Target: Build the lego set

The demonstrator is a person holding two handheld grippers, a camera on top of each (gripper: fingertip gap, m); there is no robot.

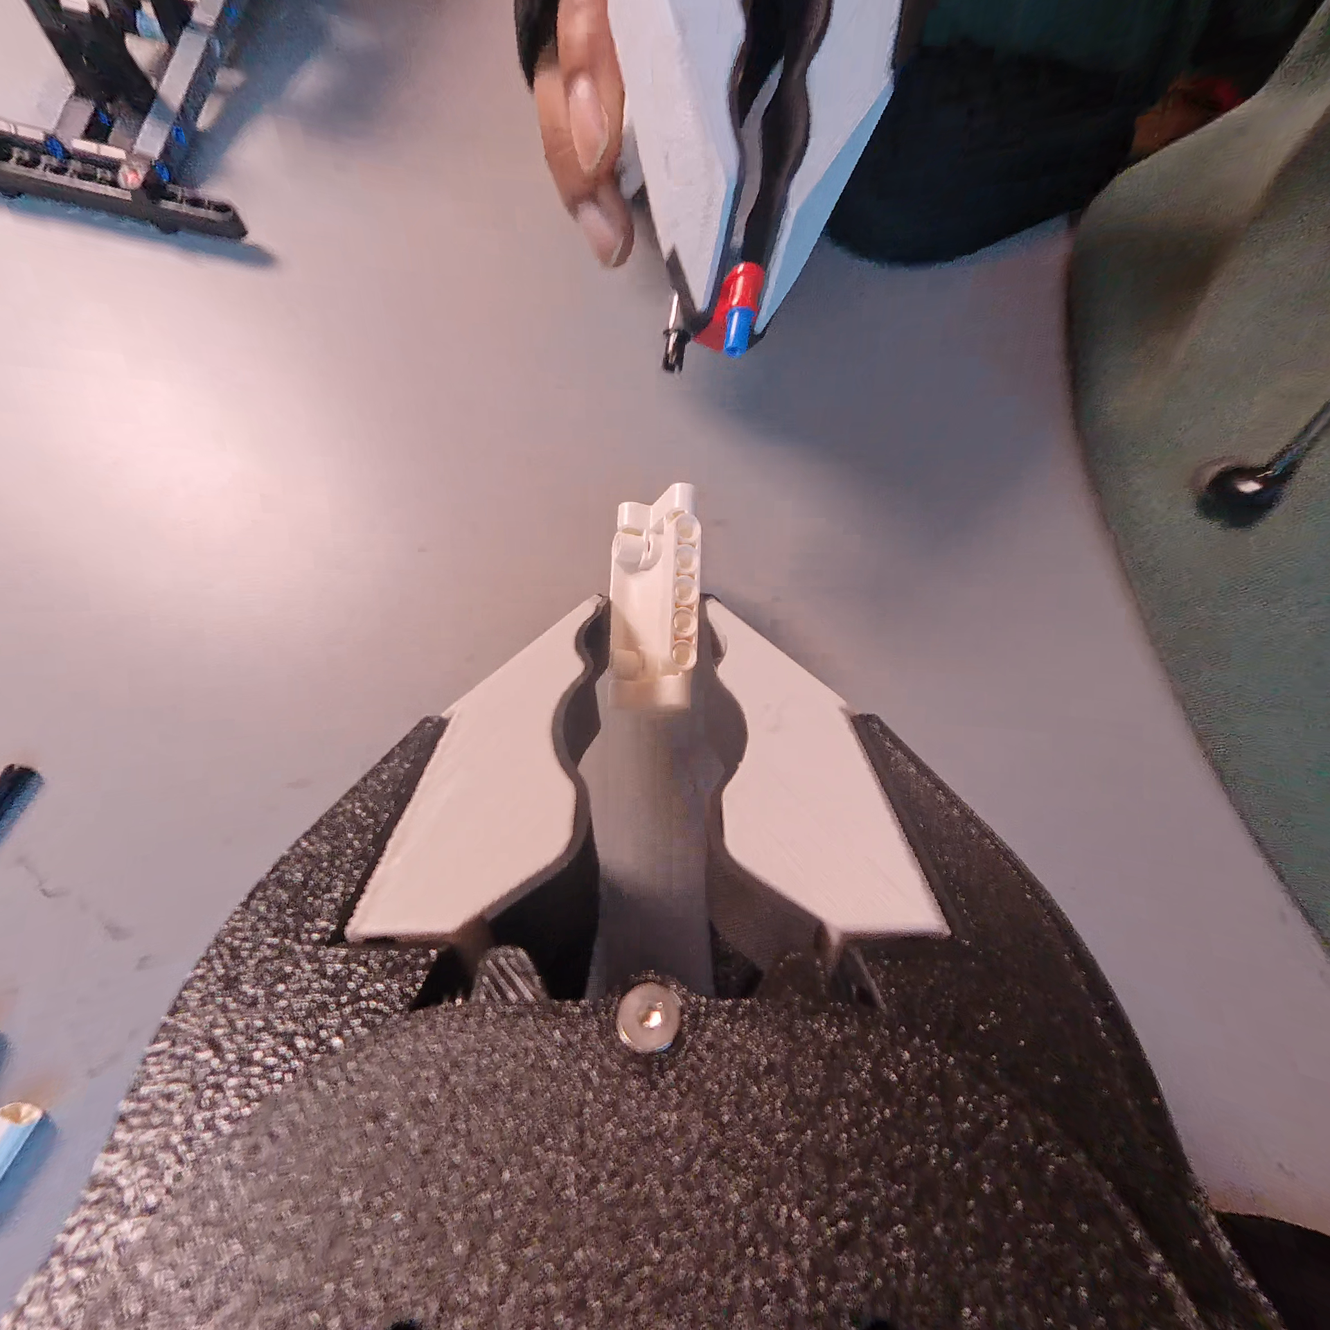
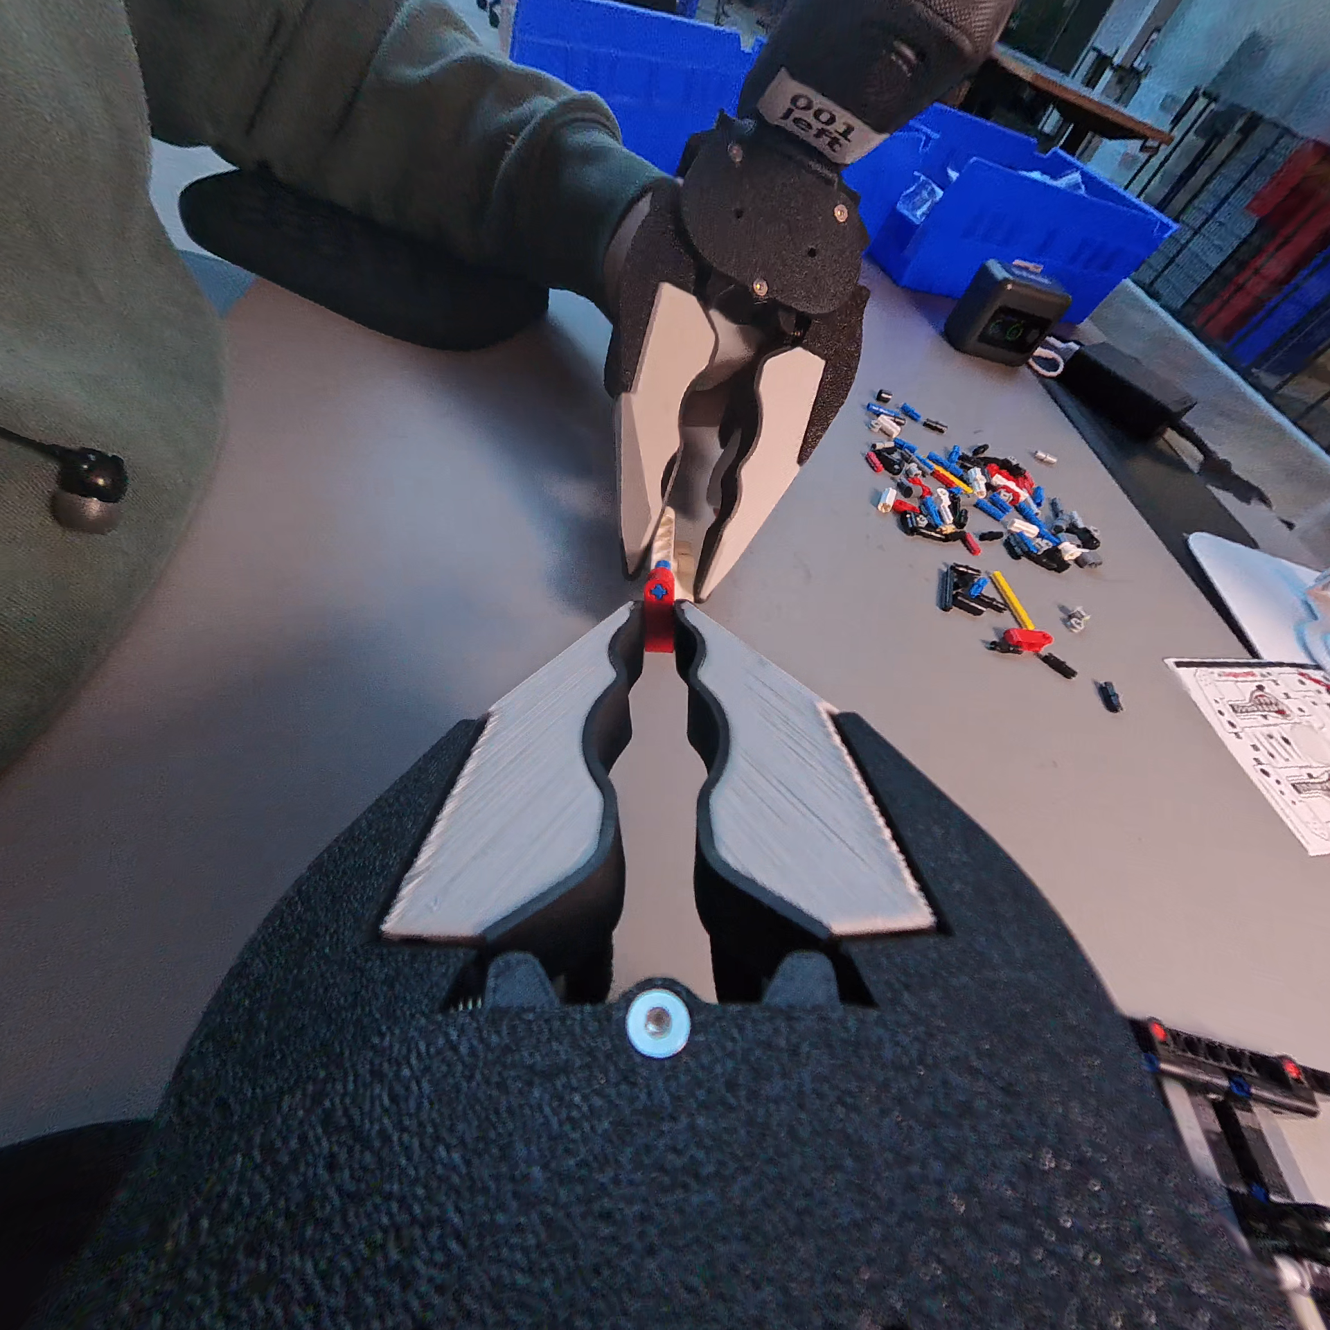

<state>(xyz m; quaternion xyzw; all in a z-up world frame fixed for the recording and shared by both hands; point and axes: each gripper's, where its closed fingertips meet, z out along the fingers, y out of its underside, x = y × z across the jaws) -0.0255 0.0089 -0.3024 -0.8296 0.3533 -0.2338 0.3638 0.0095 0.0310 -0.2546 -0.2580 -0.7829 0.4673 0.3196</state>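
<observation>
Pinching the white beam (image 1: 655, 604) in the left gripper (image 1: 656, 601) and the red connector (image 2: 658, 612) with its blue pin (image 1: 735, 332) in the right gripper (image 2: 658, 612), tip to tip above the table (image 1: 288, 504), probably lining up for joining.

Bare table (image 1: 288, 504) between opposed tongs

Lettered tag (image 2: 817, 119) on far tongs (image 2: 666, 576)
</observation>
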